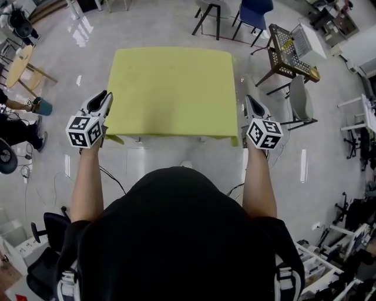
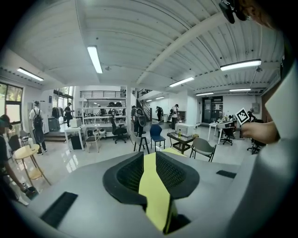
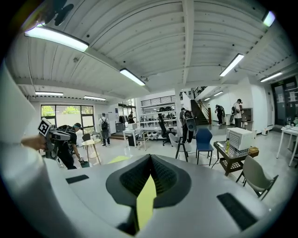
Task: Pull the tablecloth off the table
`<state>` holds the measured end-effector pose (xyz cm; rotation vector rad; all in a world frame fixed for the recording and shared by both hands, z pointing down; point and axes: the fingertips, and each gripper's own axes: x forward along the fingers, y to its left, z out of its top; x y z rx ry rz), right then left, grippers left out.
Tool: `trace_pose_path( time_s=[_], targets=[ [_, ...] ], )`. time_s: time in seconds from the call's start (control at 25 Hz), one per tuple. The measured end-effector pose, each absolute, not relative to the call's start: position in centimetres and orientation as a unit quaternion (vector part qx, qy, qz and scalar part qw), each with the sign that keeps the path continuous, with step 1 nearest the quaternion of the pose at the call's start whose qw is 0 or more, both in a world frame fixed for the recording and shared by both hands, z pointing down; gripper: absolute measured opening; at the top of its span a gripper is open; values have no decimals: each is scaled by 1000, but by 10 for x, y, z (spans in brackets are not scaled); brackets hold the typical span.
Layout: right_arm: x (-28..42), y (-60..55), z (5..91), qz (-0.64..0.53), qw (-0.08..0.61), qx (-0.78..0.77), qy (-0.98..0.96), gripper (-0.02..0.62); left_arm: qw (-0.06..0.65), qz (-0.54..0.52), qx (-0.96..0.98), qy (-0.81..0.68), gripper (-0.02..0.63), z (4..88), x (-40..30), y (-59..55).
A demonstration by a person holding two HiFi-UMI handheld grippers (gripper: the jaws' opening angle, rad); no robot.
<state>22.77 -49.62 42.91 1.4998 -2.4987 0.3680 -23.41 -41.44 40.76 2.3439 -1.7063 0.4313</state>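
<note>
A yellow-green tablecloth lies spread over the table in front of me in the head view and hides the tabletop. My left gripper is at its near left corner, shut on the cloth. In the left gripper view a yellow strip of tablecloth is pinched between the black pads. My right gripper is at the near right corner, also shut on the cloth. The right gripper view shows a narrow yellow fold of tablecloth running between its closed pads.
Beyond the table stand a blue chair and a dark stool. A wire-top side table and a grey chair stand to the right. A round wooden table and a seated person are at the left. Cables trail on the floor near my feet.
</note>
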Motion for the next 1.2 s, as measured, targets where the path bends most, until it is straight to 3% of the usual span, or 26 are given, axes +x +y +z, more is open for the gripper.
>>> trace_pose_path(
  time_s=[0.56,1.2],
  targets=[
    [224,-562,464,154,121,450,-871,17,127,143,767,-612,98,418,-215,-445],
    [175,-546,478,162,148,493,-842,17,133,108,782,-599,100,418,-314,-468]
  ],
)
